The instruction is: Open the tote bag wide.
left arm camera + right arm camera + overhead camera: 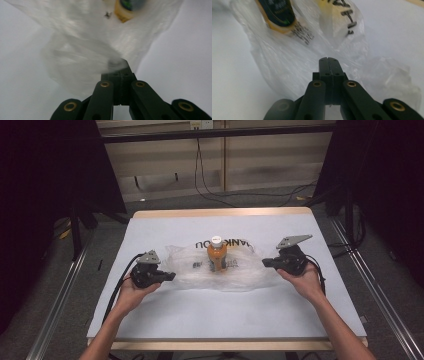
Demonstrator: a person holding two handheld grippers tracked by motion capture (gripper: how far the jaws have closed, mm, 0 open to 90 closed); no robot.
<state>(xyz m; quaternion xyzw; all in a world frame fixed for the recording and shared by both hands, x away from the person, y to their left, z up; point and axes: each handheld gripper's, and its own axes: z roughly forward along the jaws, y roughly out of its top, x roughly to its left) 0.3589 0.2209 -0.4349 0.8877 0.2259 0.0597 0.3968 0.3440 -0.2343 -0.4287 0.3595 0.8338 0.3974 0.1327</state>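
High view: a clear plastic bag (220,267) was seen lying mid-counter on the white counter (225,315), with an orange bottle (217,254) standing inside it. The left gripper (169,276) was clamped on the bag's left edge, film bunched at its closed tips in the left gripper view. The right gripper (266,263) was at the bag's right edge with jaws together; in the right gripper view, film pinched between them could not be confirmed. The step in hand was judged to be taking the bag by both sides. An even, simultaneous lift would be called for next, so that the bottle is kept upright.
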